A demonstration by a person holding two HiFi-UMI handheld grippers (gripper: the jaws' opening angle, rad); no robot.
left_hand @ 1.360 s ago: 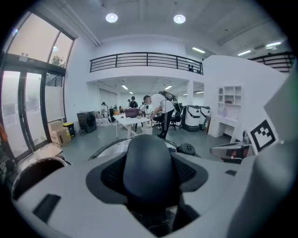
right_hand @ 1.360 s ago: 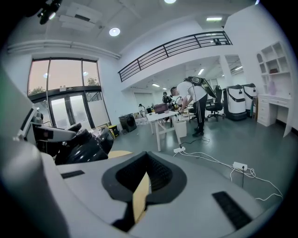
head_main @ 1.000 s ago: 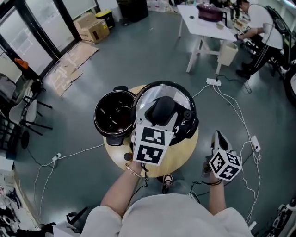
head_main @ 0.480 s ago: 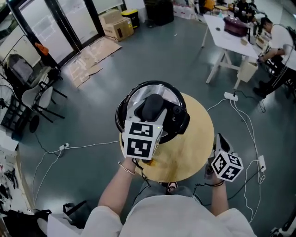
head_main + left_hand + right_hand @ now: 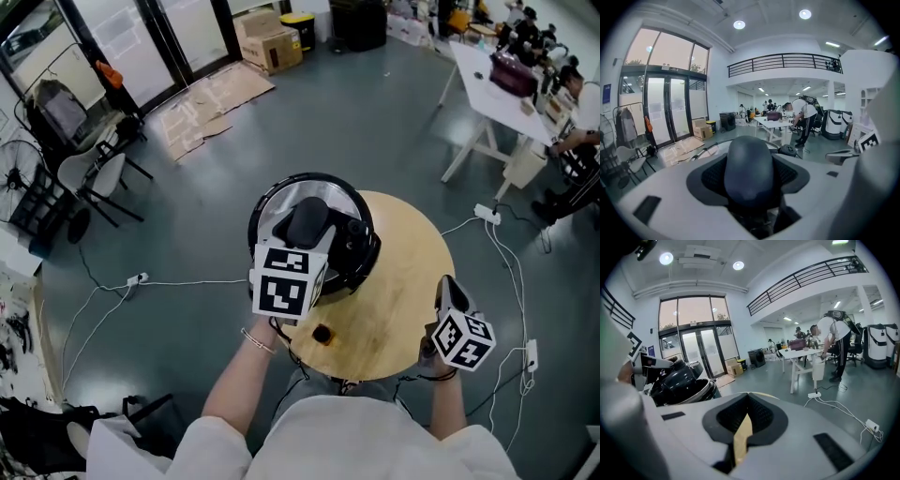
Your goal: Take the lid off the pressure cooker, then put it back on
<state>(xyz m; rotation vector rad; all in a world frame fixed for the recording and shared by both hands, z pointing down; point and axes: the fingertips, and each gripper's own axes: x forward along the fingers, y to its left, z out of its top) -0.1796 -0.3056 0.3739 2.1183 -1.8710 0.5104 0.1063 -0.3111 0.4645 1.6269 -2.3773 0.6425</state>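
Note:
The pressure cooker lid (image 5: 314, 202), glass with a black knob (image 5: 749, 168), hangs over the black cooker pot (image 5: 274, 192) at the left side of the round wooden table (image 5: 403, 281). My left gripper (image 5: 309, 232) is shut on the knob, its marker cube toward me. In the right gripper view the lid (image 5: 677, 373) sits slightly tilted over the pot's rim (image 5: 696, 392); whether it rests on the rim I cannot tell. My right gripper (image 5: 448, 291) is shut and empty, beside the table's right edge, apart from the cooker.
A small dark object (image 5: 322, 334) lies on the table near its front edge. Cables (image 5: 178, 281) and a power strip (image 5: 487, 214) run over the floor. Chairs (image 5: 89, 178) stand at the left, a white table (image 5: 497, 89) with people at the back right.
The left gripper has carried the lid leftward from beside the open pot to over it, so the pot's dark inside no longer shows. The right gripper stays by the table's right edge.

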